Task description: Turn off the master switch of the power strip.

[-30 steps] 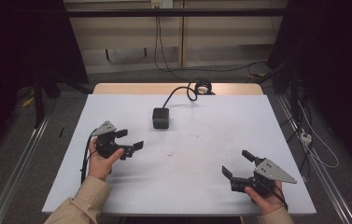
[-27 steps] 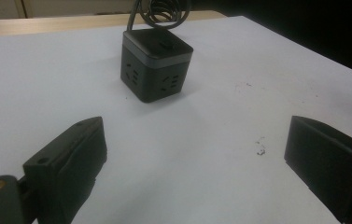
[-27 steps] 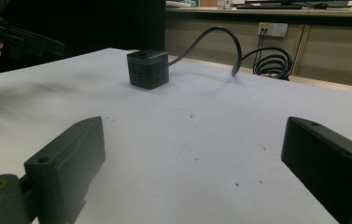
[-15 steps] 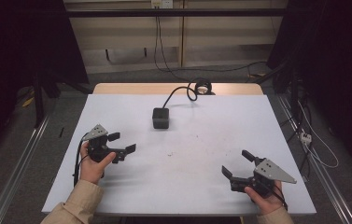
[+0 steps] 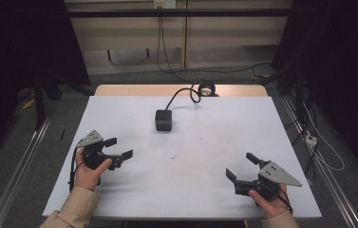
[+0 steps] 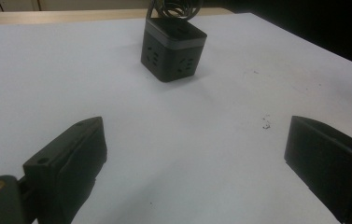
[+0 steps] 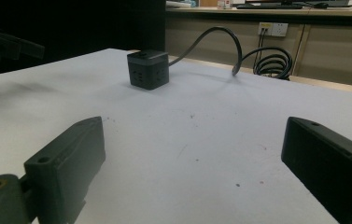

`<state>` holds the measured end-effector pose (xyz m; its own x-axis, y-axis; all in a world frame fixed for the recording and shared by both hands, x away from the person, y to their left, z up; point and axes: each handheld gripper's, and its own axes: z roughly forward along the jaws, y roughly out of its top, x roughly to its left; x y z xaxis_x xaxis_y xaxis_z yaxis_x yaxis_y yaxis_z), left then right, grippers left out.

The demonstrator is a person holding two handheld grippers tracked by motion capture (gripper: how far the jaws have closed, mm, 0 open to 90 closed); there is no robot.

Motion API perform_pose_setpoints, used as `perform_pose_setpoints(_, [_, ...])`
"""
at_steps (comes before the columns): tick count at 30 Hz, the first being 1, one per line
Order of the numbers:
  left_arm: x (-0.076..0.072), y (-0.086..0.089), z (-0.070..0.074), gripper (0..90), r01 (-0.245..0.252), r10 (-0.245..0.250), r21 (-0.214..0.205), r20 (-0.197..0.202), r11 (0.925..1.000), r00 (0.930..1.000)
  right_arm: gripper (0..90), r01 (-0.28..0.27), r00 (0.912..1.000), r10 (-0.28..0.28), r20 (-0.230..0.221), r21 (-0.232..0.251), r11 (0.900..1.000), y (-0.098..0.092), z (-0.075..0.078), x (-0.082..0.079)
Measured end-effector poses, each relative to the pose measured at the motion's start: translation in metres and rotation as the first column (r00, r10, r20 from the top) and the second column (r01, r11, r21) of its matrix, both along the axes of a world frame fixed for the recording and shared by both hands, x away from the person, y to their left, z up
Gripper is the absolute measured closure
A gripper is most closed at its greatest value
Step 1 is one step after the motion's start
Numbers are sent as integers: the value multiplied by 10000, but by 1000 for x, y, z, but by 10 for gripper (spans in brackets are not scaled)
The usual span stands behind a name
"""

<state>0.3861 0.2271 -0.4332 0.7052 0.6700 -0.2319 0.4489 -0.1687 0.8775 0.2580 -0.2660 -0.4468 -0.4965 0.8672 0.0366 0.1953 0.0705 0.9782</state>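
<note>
Left gripper (image 5: 118, 148) has slid back toward the table's (image 5: 205, 190) left edge since a second ago, jaws wide apart, nothing in them. Black cube power strip (image 5: 164, 119) sits mid-table toward the far side, well away from both. Right gripper (image 5: 243, 167) hangs near the front right, jaws spread too.
</note>
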Motion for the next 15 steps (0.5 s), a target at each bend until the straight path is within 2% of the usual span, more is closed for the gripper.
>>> perform_pose_setpoints(15, [-10, 11, -5, 53, -108, 108, 43, -39, 9999, 9999, 59, -38, 10000, 38, 10, -6, 10000, 0, 0, 0])
